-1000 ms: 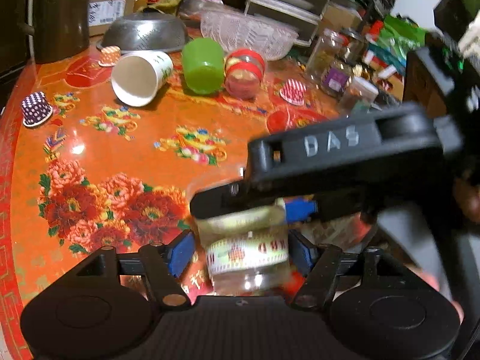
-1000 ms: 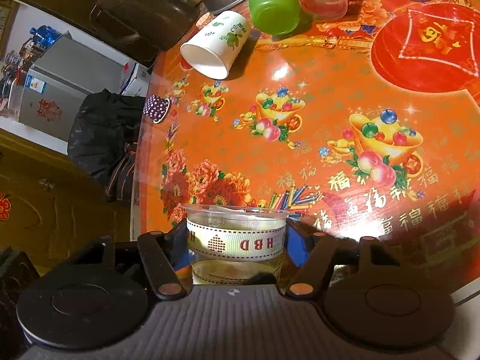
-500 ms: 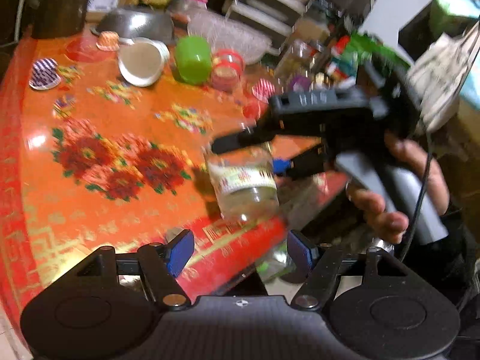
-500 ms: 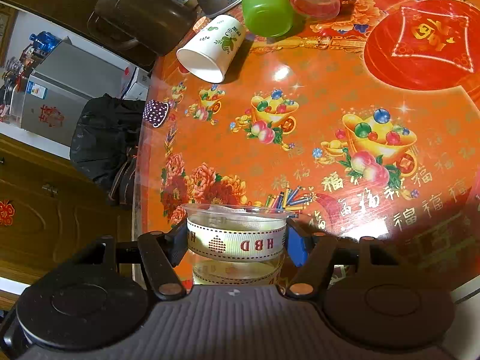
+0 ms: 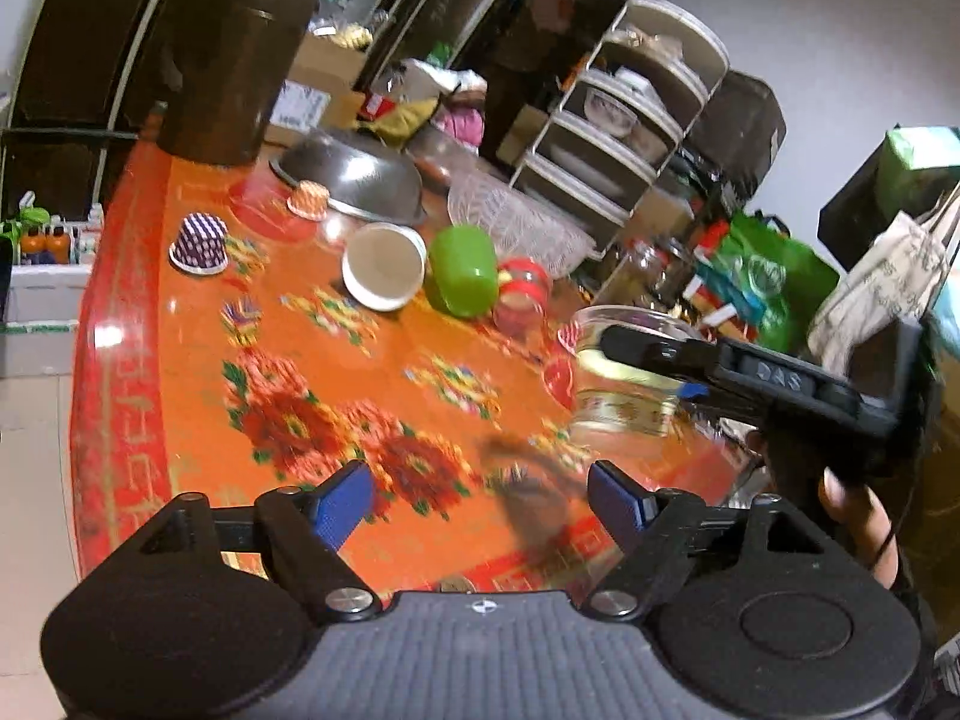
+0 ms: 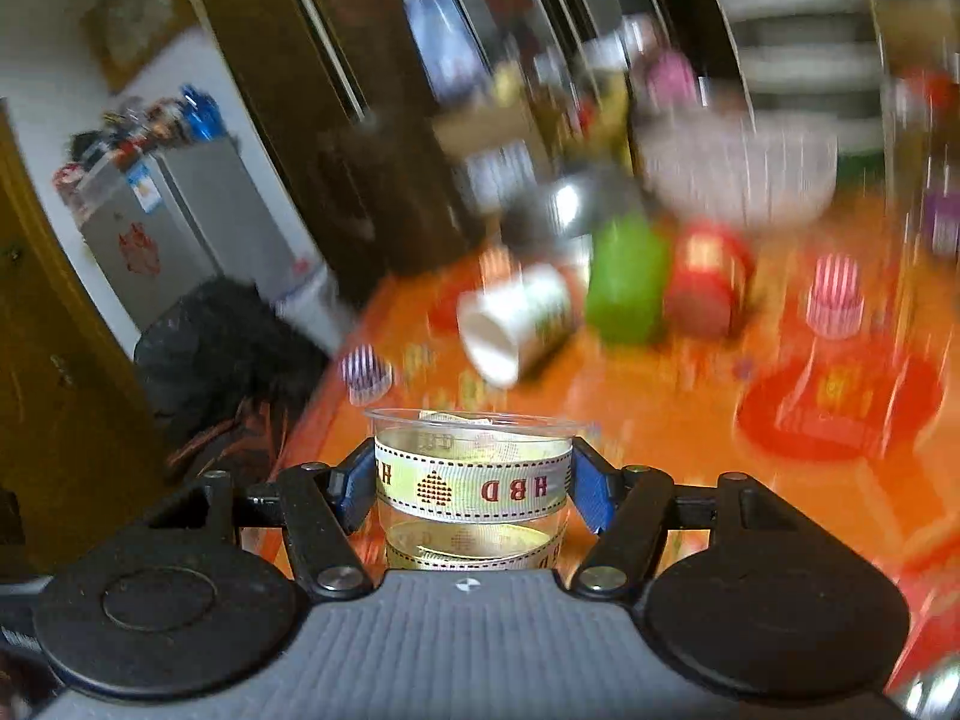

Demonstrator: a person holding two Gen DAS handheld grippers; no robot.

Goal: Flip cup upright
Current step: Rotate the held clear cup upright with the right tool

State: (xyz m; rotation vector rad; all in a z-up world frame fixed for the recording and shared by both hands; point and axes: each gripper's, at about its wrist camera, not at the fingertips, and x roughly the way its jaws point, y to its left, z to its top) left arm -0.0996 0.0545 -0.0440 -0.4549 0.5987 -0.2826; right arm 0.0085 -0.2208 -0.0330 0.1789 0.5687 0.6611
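A clear plastic cup (image 6: pixel 474 480) with a cream "HBD" ribbon band sits mouth-up between the fingers of my right gripper (image 6: pixel 474 489), which is shut on it. In the left wrist view the same cup (image 5: pixel 630 378) shows upright at the table's right edge, held by the right gripper (image 5: pixel 678 369). My left gripper (image 5: pixel 480 498) is open and empty, pulled back over the near table edge, left of the cup.
A white paper cup (image 5: pixel 384 273) lies on its side beside a green cup (image 5: pixel 465 276) and a red-lidded jar (image 5: pixel 522 294). A metal bowl (image 5: pixel 354 180), a glass bowl (image 5: pixel 516 222), a dark jug (image 5: pixel 234 66) and small foil capsules (image 5: pixel 201 243) stand farther back on the orange table (image 5: pixel 180 372).
The right gripper has turned the clear cup so the view now looks level across the table. The left gripper has drawn back and to the left, away from the cup.
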